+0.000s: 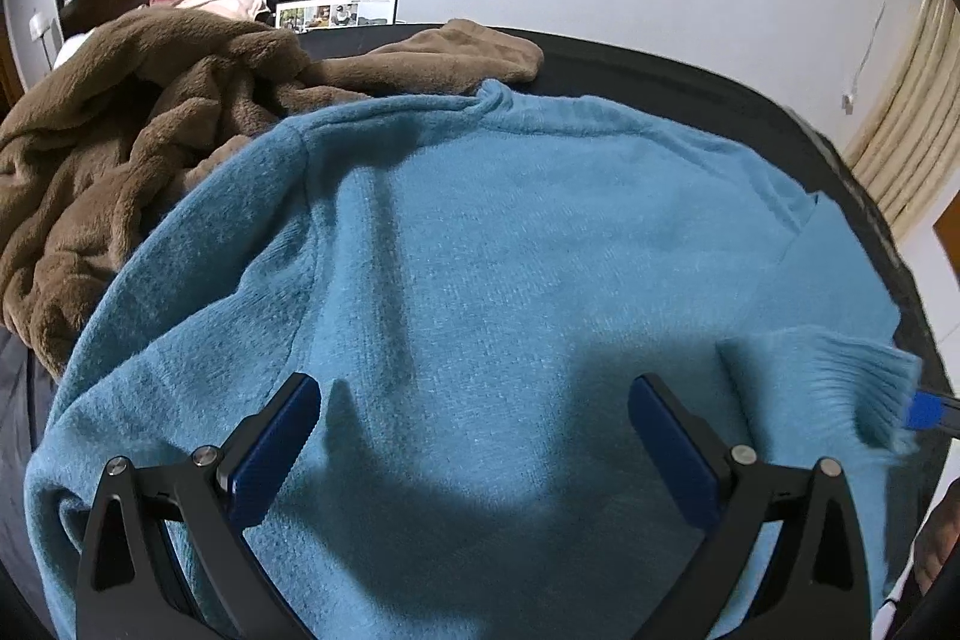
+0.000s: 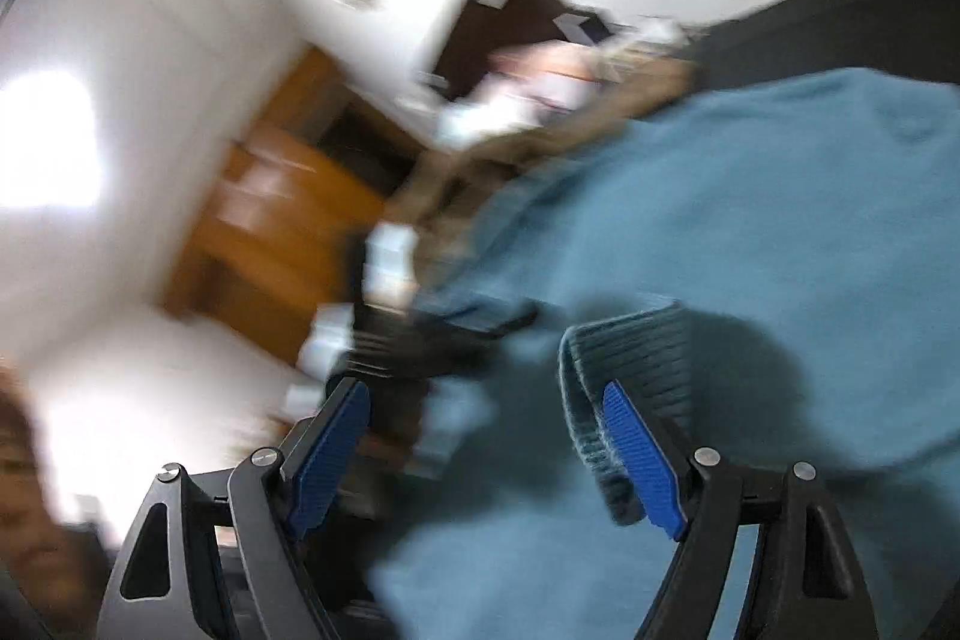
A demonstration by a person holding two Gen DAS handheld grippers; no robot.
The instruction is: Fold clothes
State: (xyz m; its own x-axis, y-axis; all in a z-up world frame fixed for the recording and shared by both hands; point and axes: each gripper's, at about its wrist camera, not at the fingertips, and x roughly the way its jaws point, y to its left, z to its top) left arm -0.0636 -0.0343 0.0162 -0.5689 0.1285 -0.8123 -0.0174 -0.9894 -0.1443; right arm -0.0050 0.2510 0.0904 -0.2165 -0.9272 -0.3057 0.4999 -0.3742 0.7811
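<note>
1. The blue sweater [image 1: 510, 232] lies flat and spread on the dark bench [image 1: 720, 82], directly ahead of and beneath the left claw [image 1: 474, 436], likely laid out so it can be folded
2. Left claw hovers over the sweater's body, jaws apart, nothing between them
3. Right claw [image 2: 486, 436] has its jaws wide apart; the ribbed sleeve cuff [image 2: 630, 358] drapes against its right pad, unclamped, seemingly brought inward over the body
4. A brown fleece garment [image 1: 150, 130] waits heaped beyond the left claw, to its left

Blurred blue sweater [image 2: 750, 196], ribbed cuff [image 2: 636, 346]
</note>
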